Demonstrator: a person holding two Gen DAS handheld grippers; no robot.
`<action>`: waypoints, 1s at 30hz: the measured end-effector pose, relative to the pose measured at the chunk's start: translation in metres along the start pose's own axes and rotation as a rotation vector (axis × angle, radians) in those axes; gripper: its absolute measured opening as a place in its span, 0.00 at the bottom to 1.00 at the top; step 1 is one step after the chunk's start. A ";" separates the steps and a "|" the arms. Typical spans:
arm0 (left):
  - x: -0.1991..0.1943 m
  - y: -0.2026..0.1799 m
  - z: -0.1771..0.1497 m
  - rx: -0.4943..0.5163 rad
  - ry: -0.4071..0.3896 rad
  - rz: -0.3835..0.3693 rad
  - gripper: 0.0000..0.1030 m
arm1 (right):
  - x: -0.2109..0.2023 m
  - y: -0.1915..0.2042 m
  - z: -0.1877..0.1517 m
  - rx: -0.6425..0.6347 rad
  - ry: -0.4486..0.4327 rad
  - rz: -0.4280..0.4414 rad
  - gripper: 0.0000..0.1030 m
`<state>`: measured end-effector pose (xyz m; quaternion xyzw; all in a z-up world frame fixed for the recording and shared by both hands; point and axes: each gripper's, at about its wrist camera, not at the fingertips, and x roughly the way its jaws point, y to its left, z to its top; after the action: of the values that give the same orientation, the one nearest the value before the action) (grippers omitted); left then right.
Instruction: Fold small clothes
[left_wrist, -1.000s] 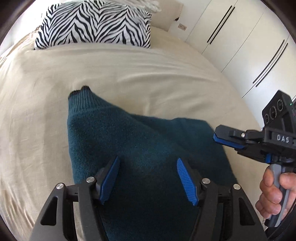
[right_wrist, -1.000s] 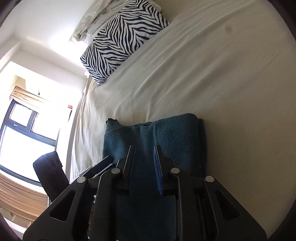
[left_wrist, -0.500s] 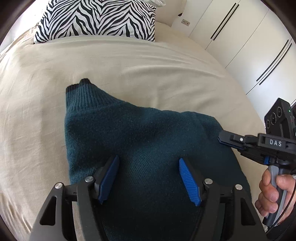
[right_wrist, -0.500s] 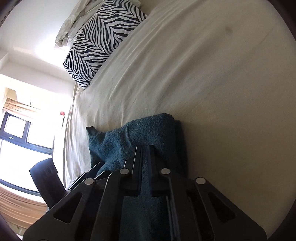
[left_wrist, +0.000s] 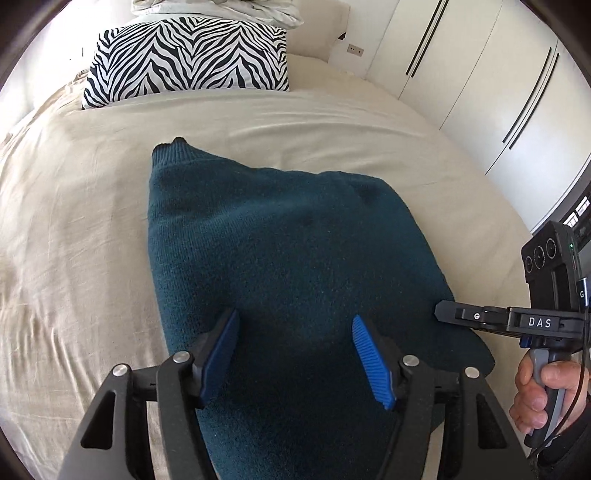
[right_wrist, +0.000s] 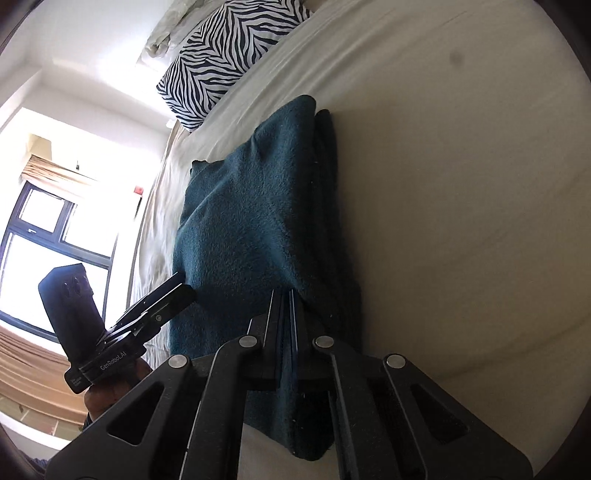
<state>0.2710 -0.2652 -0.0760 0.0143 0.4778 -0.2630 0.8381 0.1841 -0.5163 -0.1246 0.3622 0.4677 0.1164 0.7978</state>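
Note:
A dark teal knitted sweater (left_wrist: 280, 266) lies folded on the beige bed sheet (left_wrist: 74, 236), its ribbed cuff (left_wrist: 171, 147) pointing toward the pillow. My left gripper (left_wrist: 293, 347) is open and empty, hovering over the sweater's near part. My right gripper (right_wrist: 286, 295) is shut on the sweater's right edge (right_wrist: 303, 258); in the left wrist view it (left_wrist: 441, 312) sits at the sweater's right side. The left gripper also shows in the right wrist view (right_wrist: 177, 291), at the sweater's left side.
A zebra-striped pillow (left_wrist: 188, 59) stands at the head of the bed, with crumpled white bedding (left_wrist: 221, 7) behind it. White wardrobe doors (left_wrist: 480, 74) line the right side. A window (right_wrist: 48, 236) is on the left side.
My right gripper closed on the sweater's right edge and pulled the upper layer across to the right, so the sweater now lies flatter and wider. The left gripper stayed open.

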 end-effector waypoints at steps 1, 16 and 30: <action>0.003 -0.002 0.001 0.008 0.004 -0.001 0.69 | -0.002 -0.001 -0.001 -0.007 -0.007 0.001 0.00; -0.013 -0.013 -0.025 0.038 -0.022 -0.007 0.65 | -0.022 -0.013 -0.045 0.046 0.024 0.060 0.02; -0.028 -0.018 -0.029 0.049 -0.034 0.006 0.66 | -0.076 -0.001 -0.031 0.064 -0.163 0.000 0.59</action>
<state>0.2287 -0.2605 -0.0650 0.0317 0.4568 -0.2721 0.8463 0.1175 -0.5423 -0.0843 0.3959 0.4047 0.0716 0.8212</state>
